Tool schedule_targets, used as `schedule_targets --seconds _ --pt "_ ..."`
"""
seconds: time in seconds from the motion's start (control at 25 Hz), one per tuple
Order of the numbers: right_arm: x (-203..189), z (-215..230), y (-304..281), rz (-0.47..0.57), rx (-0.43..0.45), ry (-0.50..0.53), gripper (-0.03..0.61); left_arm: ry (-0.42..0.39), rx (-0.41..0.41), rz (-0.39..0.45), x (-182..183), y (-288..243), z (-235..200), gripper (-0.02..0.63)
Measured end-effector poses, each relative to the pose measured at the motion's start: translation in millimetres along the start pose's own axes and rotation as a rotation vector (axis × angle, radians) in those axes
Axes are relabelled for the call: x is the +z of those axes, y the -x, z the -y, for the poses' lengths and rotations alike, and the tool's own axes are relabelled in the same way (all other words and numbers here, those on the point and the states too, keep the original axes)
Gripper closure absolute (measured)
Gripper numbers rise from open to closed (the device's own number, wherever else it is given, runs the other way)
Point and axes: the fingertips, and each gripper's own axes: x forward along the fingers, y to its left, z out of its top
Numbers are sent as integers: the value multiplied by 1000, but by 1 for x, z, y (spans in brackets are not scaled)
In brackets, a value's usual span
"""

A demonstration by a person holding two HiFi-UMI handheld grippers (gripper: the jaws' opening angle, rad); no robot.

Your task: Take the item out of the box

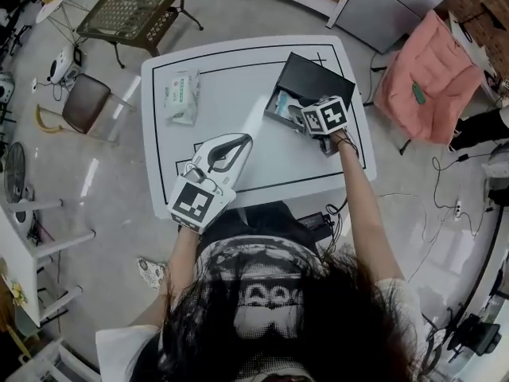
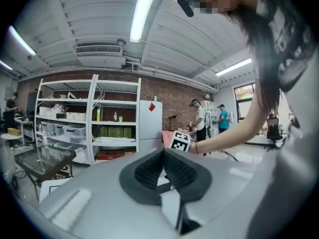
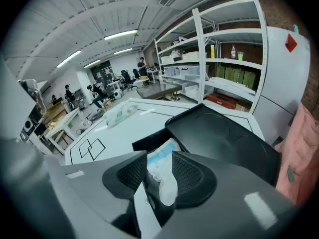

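An open black box [image 1: 316,76] stands at the right back of the white table [image 1: 238,62], its lid [image 3: 224,138] folded back. Inside it lies a white and blue soft packet [image 1: 281,102]. My right gripper [image 1: 297,118] reaches into the box from the near side. In the right gripper view its jaws [image 3: 160,172] stand wide apart with the packet [image 3: 158,158] between them, and I see no pad squeezing it. My left gripper [image 1: 243,140] hovers over the table's front, tips together, nothing in it [image 2: 163,153].
A pack of wet wipes [image 1: 181,94] lies on the table's left side [image 3: 119,112]. A metal mesh table [image 1: 131,6] and a brown stool [image 1: 86,102] stand to the left, a pink cloth over a chair [image 1: 429,78] to the right. Cables trail on the floor.
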Motion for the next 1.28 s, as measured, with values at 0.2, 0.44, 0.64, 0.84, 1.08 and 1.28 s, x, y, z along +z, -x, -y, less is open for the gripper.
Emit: schedule_targets --seconds 0.2,0.44,0.64,0.84,1.08,1.28 --pt "-12 2 -31 -113 32 -9 416 -5 53 -8 -1 1 -6 614" --pt "-32 8 -50 -245 -1 28 419 6 102 -22 -5 6 -9 614" --pt "-37 13 -60 -268 -9 -45 448 11 131 -37 -10 12 -16 614" --pt "-38 12 -65 -258 -13 -90 509 41 156 -33 -14 16 -22 614" --pt "-31 18 -50 -218 -32 -115 566 70 165 -24 -14 16 -22 614" --pt "-16 11 -26 -170 33 -136 568 89 168 -36 -22 11 -18 614"
